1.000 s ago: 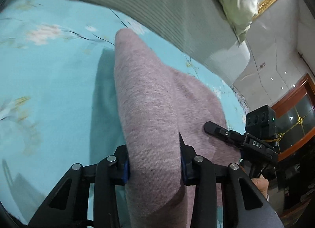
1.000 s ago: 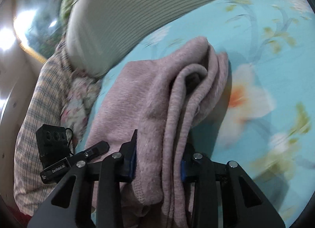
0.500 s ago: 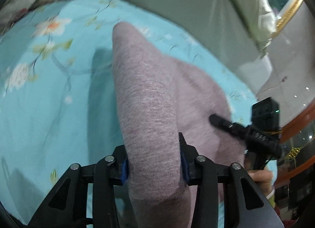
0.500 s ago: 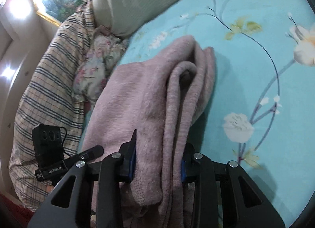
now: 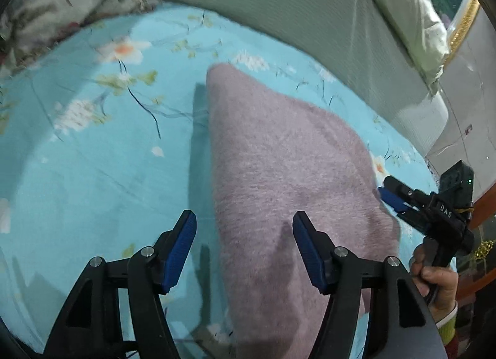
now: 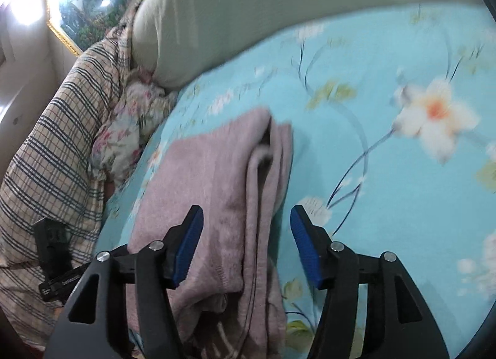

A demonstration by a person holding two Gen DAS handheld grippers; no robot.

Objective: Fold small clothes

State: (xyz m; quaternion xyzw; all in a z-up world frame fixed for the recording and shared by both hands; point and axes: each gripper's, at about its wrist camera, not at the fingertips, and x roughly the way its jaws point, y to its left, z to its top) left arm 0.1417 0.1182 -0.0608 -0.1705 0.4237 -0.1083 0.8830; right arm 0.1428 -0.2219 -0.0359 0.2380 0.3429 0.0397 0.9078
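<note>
On the right tongs (image 5: 391, 197), seen from my left camera, I read "DAS" in white on the black body; a small green light glows on the box behind it. No other writing is legible. My left tongs (image 5: 245, 245) are opening, blue pads clear of the cloth, with the sweater (image 5: 288, 172) lying between them. My right tongs are opening too, the sweater's folded edge between the pads and neither pad pressing it. The mauve sweater lies folded on the bed (image 5: 93, 172), on a turquoise flowered sheet. A grey-green ribbed pillow (image 6: 248, 17) lies behind, with a floral cushion (image 6: 130, 129) and a checked quilt (image 6: 52, 154) beside it. A hand (image 5: 434, 278) grips the right handle. A gilt picture frame (image 6: 62, 36) hangs on the wall.
</note>
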